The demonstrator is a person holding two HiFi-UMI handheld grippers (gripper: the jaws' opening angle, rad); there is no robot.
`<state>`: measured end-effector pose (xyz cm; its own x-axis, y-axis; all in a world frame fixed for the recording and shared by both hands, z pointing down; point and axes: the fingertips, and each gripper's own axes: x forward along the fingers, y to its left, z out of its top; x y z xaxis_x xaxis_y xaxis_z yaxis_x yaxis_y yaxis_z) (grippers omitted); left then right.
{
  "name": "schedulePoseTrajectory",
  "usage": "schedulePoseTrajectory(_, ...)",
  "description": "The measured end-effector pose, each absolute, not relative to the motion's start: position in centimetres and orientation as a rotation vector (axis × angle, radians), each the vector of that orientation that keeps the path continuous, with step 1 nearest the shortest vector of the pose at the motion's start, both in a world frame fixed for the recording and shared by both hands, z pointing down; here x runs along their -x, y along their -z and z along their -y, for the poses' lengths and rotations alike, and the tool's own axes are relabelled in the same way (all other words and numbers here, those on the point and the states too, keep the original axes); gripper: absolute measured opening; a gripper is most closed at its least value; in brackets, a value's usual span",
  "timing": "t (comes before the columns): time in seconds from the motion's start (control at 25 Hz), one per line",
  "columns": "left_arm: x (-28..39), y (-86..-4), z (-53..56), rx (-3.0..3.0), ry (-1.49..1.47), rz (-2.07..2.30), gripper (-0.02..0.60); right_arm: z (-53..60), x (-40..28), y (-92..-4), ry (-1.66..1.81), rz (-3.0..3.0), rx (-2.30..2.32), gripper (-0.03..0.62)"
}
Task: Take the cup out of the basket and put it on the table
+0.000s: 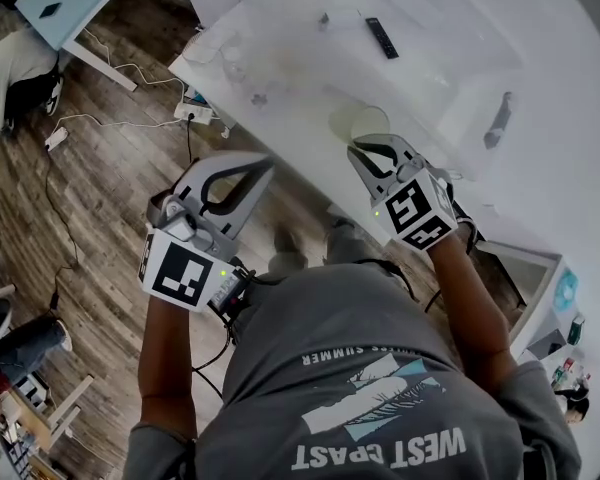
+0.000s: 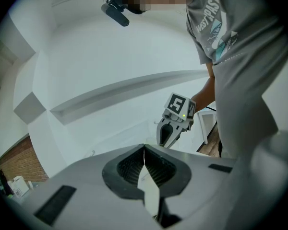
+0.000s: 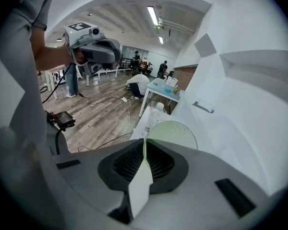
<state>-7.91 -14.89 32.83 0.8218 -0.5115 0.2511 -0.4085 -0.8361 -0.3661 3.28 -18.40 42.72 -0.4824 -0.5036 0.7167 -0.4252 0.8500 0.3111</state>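
a: status?
b: right gripper [image 3: 144,145] [image 1: 366,149] has its jaws closed on the rim of the green cup [image 3: 175,133] [image 1: 358,120], at the near edge of the bench [image 1: 310,58]. can't tell if the cup is resting on it.
a: left?
b: left gripper [image 2: 144,150] [image 1: 262,166] jaws fully together, nothing in them, off the bench over the floor [image 1: 100,198].

The right gripper [image 1: 368,150] reaches over the near edge of the white table [image 1: 540,178], with its tips at the rim of a pale green cup [image 1: 360,120]. The left gripper [image 1: 252,171] is held clear of the table, above the wooden floor [image 1: 100,198]. A black remote control [image 1: 382,37] lies farther back on the tabletop.
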Motion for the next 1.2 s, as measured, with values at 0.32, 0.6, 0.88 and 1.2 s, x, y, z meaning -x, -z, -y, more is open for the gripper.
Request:
schedulePoseTrajectory(0.32,8.9,-33.3,14.3,2.711,0.514,-0.729,0.009,17.5,-4.5,-49.8,-0.007,2.062,-0.604,0.029)
schedulePoseTrajectory(0.6,9.1,-33.7,13.8,2.708,0.541,-0.726,0.009,16.7,-5.3,-54.4,-0.077,2.004,-0.555,0.029)
schedulePoseTrajectory(0.88,9.3,-33.8,13.4,2.721,0.529,-0.747,0.011,16.2,-6.0,-57.9,-0.124,1.948,-0.511,0.029)
schedulePoseTrajectory(1.2,9.5,-33.9,12.9,2.725,0.532,-0.762,0.010,15.8,-6.7,-60.5,-0.149,1.902,-0.480,0.031)
